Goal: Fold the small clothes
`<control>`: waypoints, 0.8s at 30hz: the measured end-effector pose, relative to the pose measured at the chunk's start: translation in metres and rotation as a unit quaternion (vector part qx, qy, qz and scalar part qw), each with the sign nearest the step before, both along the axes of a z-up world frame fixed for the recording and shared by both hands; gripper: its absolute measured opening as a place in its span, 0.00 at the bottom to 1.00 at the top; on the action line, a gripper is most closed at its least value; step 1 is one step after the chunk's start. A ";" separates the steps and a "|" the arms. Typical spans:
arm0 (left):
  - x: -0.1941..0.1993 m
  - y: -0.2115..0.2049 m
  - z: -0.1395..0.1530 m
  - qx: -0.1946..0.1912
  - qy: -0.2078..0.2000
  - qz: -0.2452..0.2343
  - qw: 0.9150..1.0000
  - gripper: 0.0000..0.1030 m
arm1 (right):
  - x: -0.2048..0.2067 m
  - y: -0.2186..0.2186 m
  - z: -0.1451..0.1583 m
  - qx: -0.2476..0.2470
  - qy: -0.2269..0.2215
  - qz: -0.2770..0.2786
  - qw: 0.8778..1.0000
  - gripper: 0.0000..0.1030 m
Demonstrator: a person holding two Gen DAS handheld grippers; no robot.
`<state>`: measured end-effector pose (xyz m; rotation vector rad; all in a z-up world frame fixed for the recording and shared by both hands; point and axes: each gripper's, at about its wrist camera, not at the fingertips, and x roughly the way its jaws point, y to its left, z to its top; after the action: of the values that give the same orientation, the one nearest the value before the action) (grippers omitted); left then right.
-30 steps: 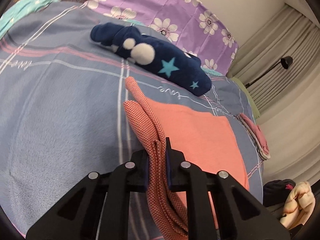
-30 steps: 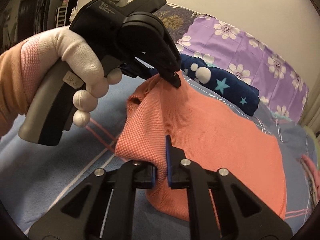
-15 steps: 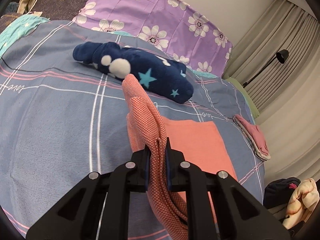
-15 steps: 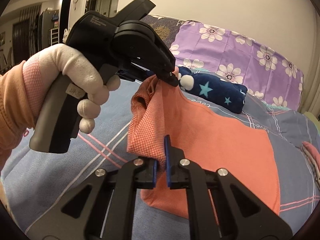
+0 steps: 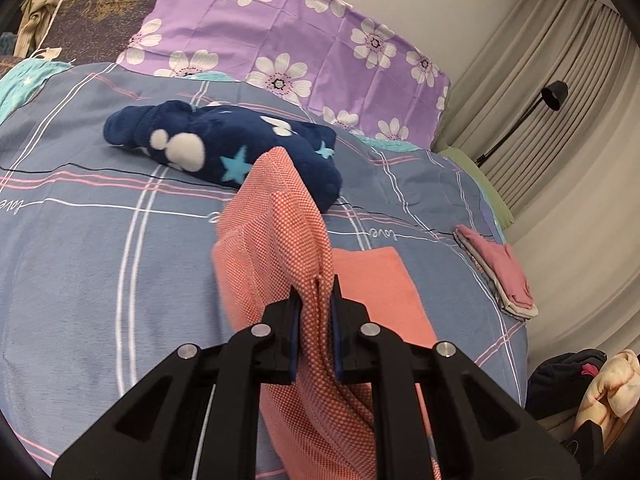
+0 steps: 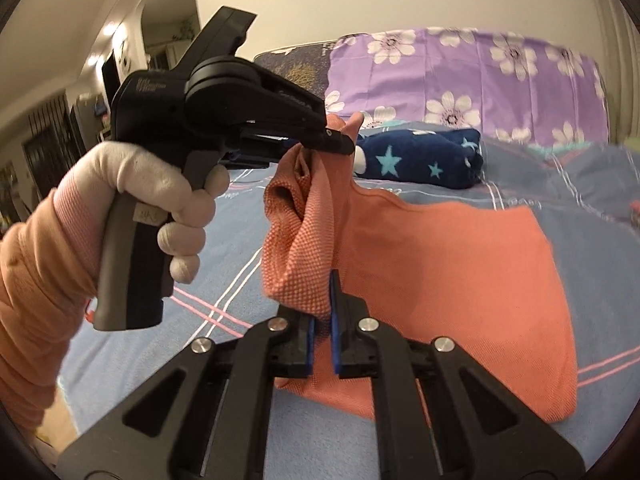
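Blue-grey checked bedspread under all, purple flowered pillow at its head, coral knitted garment partly lifted off it, navy starred fleece bundle behind, left gripper and right gripper both clamped on coral edge, white-gloved hand

A rolled blanket lies on the bed, pillow behind.

Left gripper: jaws clamped, pointing downward, carried by a white-gloved hand. Right gripper: jaws clamped, tilted downward.
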<state>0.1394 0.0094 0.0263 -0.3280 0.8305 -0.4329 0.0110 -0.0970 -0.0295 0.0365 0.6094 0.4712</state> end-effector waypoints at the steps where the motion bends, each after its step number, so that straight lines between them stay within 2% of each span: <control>1: 0.001 -0.006 0.001 0.001 0.000 -0.002 1.000 0.11 | 0.000 -0.007 0.000 0.006 0.002 -0.004 1.000 0.05; 12: 0.015 -0.079 -0.012 0.012 0.019 -0.032 0.999 0.11 | 0.005 -0.072 -0.013 0.059 0.047 -0.048 0.996 0.05; 24: 0.027 -0.163 -0.031 0.062 0.032 -0.088 0.994 0.11 | -0.001 -0.132 -0.031 0.095 0.073 -0.101 0.988 0.05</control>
<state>0.1661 -0.1535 -0.0046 -0.1552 0.9490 -0.5346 0.0097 -0.2292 -0.0608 0.3143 0.6938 0.3299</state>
